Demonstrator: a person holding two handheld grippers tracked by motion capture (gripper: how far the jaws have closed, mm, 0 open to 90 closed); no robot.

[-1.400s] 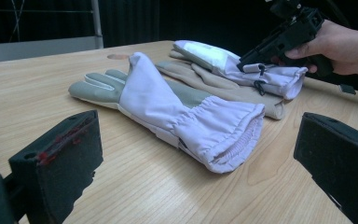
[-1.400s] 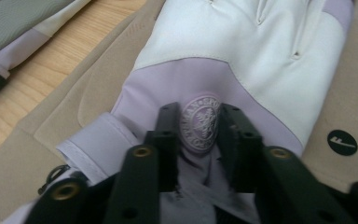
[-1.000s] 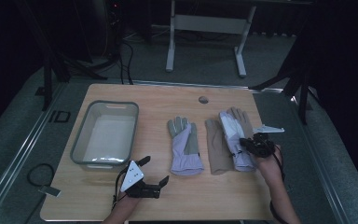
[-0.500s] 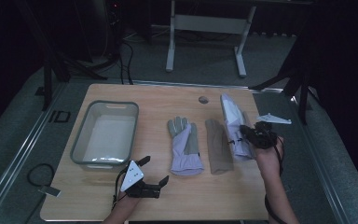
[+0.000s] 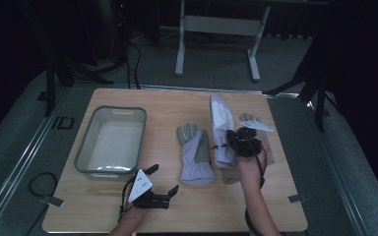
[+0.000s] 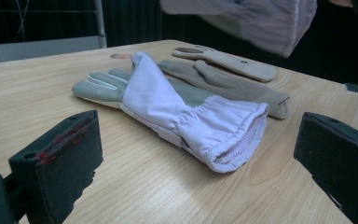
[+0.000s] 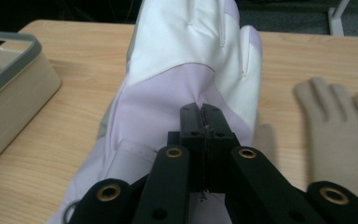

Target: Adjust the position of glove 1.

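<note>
Wooden table [image 5: 128, 219]: our right gripper [image 7: 200, 122] pinches the white glove [image 7: 186, 70]; left gripper [image 6: 196, 154] gapes empty; lift steadily toward nine o'clock.

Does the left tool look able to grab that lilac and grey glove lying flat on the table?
Probably yes: the left tool is open, and the lilac and grey glove lies right ahead with bare wooden table between.
</note>
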